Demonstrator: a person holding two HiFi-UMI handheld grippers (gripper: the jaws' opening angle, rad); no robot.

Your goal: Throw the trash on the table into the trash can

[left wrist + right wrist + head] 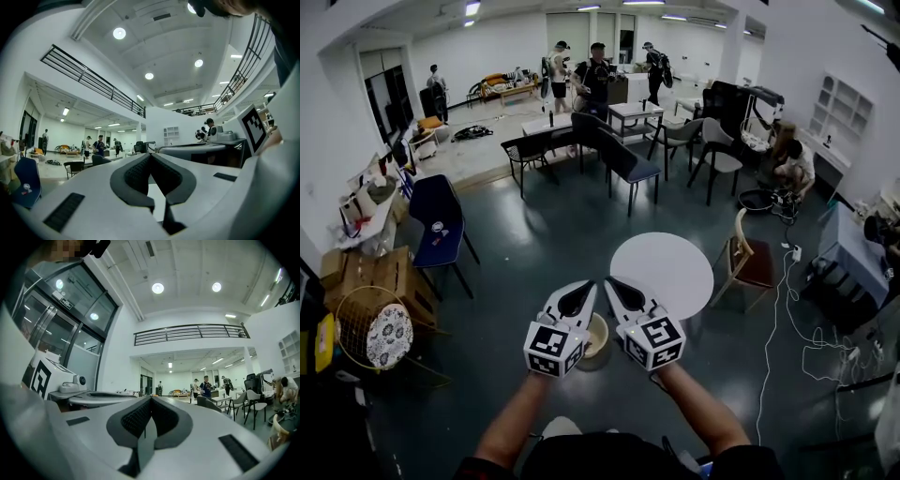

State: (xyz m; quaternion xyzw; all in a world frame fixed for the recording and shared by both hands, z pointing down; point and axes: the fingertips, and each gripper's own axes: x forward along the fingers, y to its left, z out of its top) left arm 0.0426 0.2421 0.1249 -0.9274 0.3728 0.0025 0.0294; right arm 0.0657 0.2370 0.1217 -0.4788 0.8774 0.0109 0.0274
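A round white table [667,269] stands on the dark floor just ahead of me; I see nothing lying on its top. A small cream trash can [598,339] sits on the floor at the table's near left, partly hidden behind my grippers. My left gripper [588,287] and right gripper [610,282] are held side by side above the can, tips nearly touching each other. Both are shut with nothing between the jaws. The left gripper view shows its pads [140,173] meeting at the tip, and the right gripper view shows its pads [137,417] meeting likewise.
A blue chair [439,225], wooden crates [373,277] and a wire basket [367,330] stand at the left. A wooden chair [752,259] sits right of the table, with white cables [776,323] on the floor. Black chairs, tables and several people fill the back.
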